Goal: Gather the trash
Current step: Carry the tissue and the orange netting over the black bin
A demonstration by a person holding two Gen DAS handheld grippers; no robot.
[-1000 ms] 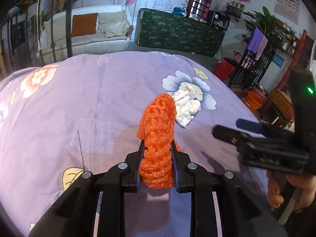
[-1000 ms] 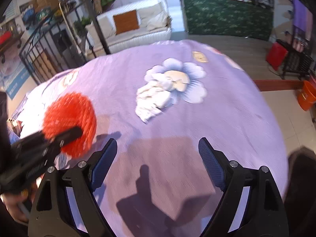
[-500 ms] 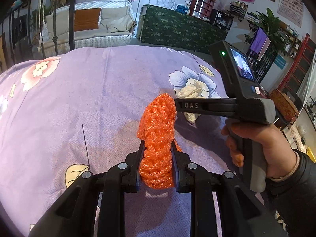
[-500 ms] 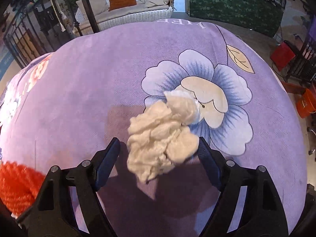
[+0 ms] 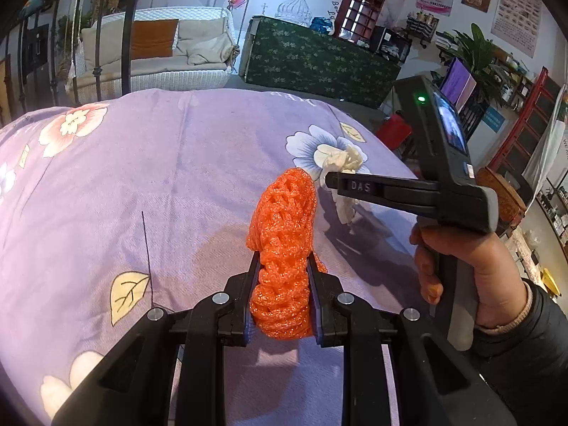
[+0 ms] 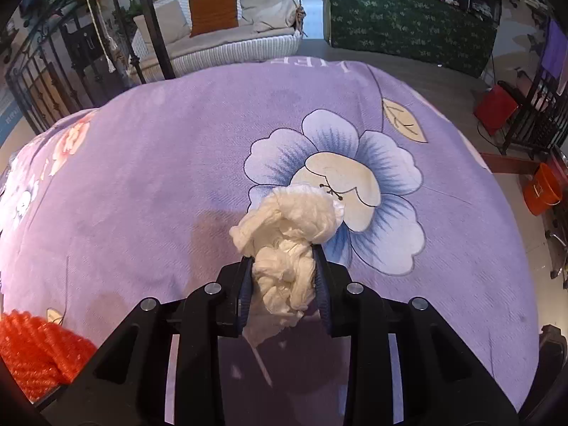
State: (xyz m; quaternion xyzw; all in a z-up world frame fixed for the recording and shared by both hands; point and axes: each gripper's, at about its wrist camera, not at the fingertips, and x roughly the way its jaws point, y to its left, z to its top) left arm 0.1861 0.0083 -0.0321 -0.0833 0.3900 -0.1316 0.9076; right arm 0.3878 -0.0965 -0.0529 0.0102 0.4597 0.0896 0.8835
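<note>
Tissue (image 6: 291,245), crumpled and white, sits low centre in the right wrist view, squeezed between the closing jaws of the right gripper (image 6: 282,277), both pads pressing on its sides. Bulges out above the fingertips, over the blue flower printed on the purple cloth (image 6: 159,177). Orange net (image 5: 284,245) stands upright at centre of the left wrist view, clamped in the left gripper (image 5: 282,280), jaws narrow around its lower half. Shows again at lower left of the right wrist view. At right of the left wrist view, a hand (image 5: 465,266) grips the handle of the right gripper, its fingers reaching to the tissue at upper right of centre.
</note>
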